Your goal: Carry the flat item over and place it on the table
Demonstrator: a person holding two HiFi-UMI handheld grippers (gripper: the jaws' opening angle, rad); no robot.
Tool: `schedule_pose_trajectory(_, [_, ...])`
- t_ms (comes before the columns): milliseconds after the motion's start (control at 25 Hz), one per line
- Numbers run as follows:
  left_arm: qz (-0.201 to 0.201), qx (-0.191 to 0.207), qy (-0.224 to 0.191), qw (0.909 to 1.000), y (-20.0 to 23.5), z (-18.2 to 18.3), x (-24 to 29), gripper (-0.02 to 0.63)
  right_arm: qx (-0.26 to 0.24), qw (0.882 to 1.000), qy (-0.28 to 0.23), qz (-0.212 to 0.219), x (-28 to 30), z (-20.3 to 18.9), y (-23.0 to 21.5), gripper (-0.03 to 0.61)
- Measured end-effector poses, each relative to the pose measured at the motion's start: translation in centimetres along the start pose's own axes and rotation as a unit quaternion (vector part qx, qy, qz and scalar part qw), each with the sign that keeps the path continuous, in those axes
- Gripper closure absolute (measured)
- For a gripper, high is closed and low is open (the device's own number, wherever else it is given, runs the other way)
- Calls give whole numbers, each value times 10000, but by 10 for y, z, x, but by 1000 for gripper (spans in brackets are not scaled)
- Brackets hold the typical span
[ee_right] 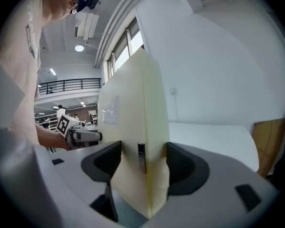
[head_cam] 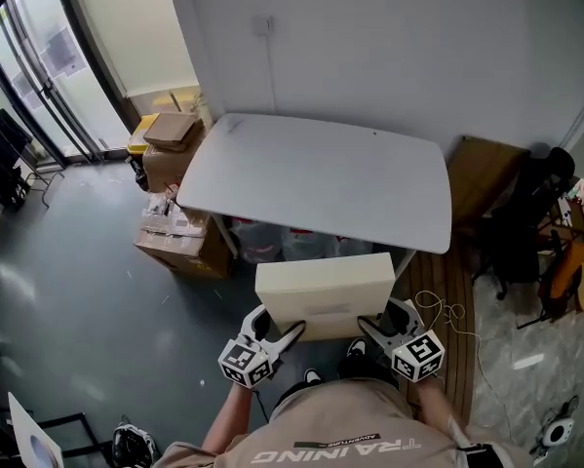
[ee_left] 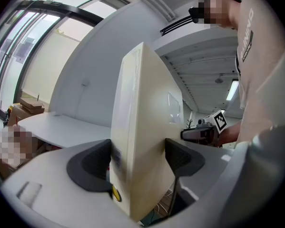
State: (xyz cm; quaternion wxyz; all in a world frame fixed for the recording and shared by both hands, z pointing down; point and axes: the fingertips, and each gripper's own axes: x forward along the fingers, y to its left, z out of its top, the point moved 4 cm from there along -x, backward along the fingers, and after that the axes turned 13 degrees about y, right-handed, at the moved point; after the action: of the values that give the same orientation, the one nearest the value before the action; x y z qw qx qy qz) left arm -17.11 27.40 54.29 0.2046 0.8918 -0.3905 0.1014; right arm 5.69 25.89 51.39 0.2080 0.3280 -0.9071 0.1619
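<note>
A flat cream box [head_cam: 326,292] hangs level in the air just short of the white table [head_cam: 321,175]. My left gripper [head_cam: 290,335] is shut on the box's near left corner, and my right gripper [head_cam: 368,328] is shut on its near right corner. In the left gripper view the cream box [ee_left: 142,127] stands edge-on between the dark pads [ee_left: 92,167], with the right gripper [ee_left: 204,131] beyond it. In the right gripper view the cream box [ee_right: 132,122] is pinched the same way, with the left gripper [ee_right: 78,134] behind and the white table [ee_right: 213,139] to the right.
Cardboard boxes [head_cam: 179,224] are stacked on the floor left of the table. Clear plastic bins [head_cam: 272,242] sit under it. A brown board [head_cam: 482,178] leans on the wall at right, beside dark chairs [head_cam: 530,217]. A white cable [head_cam: 447,315] lies on the wooden floor strip.
</note>
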Motion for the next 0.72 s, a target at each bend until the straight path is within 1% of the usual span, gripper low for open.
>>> schedule_pose_trajectory(80, [76,-29,3,10000,2,3,6,275,-69,9999,-46,67,4,4,-10,314])
schedule_pose_trajectory(200, [191,7,18,9998,1,18,22,275,-113,9996,-199,160,5,14,-32,314])
schedule_pose_trajectory(440, [317,320,175,9988,1,53,66,275,-78,9986,-479,195,2,26,-83,314])
schedule_pose_trajectory(600, [387,384,254,9982,0,69,89,275,20,9978,-610,274,2,31,-108,314])
schedule_pose_trajectory(720, [406,419,294,9979,-3,78,112,273,-4,9977,-613,276,-1,33,-133,314])
